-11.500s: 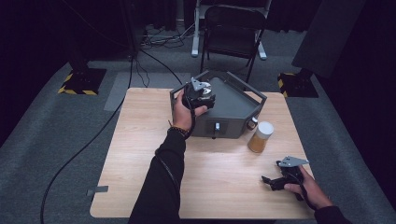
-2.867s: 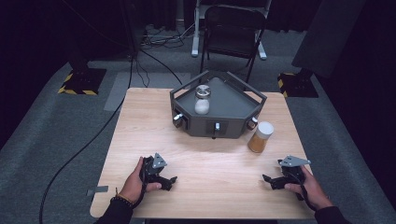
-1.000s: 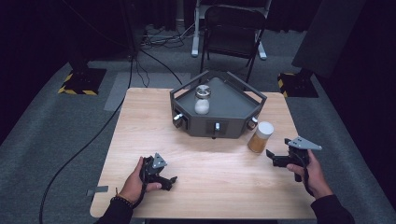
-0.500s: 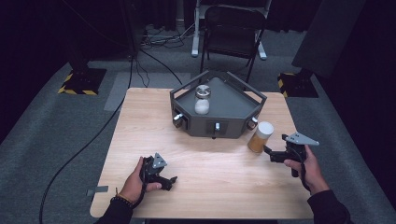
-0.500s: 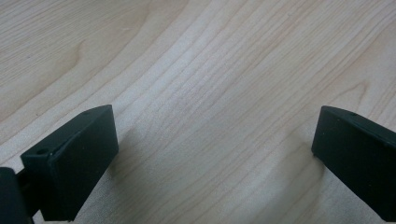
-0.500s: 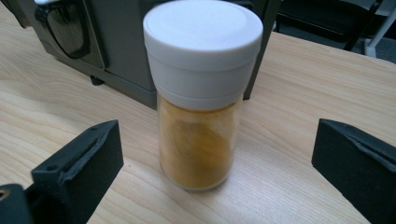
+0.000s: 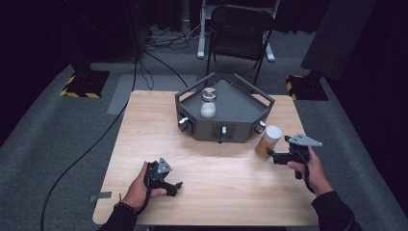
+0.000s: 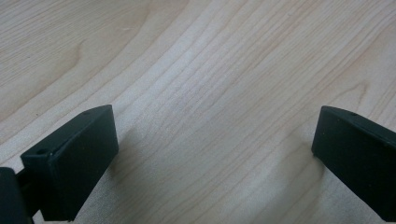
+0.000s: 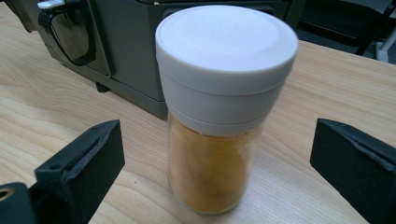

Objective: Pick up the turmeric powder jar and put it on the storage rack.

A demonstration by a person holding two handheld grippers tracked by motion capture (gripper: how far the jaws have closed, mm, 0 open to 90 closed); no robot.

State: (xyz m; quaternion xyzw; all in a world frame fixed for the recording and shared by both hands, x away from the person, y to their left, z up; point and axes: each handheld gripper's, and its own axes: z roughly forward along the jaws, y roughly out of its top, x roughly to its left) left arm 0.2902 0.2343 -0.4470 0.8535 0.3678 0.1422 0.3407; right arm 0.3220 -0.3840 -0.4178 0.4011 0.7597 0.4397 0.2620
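Observation:
A glass jar of orange-yellow powder with a white lid (image 7: 268, 141) (image 9: 223, 107) stands upright on the wooden table (image 7: 226, 178), just right of the grey tray's front corner. My right gripper (image 7: 272, 155) (image 9: 219, 177) is open, its two black jaws spread to either side of the jar and apart from it. A second jar holding white powder (image 7: 208, 102) stands inside the dark grey five-sided tray (image 7: 240, 129). My left gripper (image 7: 175, 188) (image 8: 215, 158) rests open at the table's front left, with bare wood between its jaws.
The tray has small knobs on its front wall (image 7: 223, 130) and a black handle loop (image 9: 70, 32) near the jar. A folding chair (image 7: 240, 24) stands beyond the table. Cables (image 7: 96, 144) run across the grey carpet on the left.
My right gripper has moved from the table's front right corner forward and left up to the orange jar. Much earlier my left hand left the white jar in the tray and drew back.

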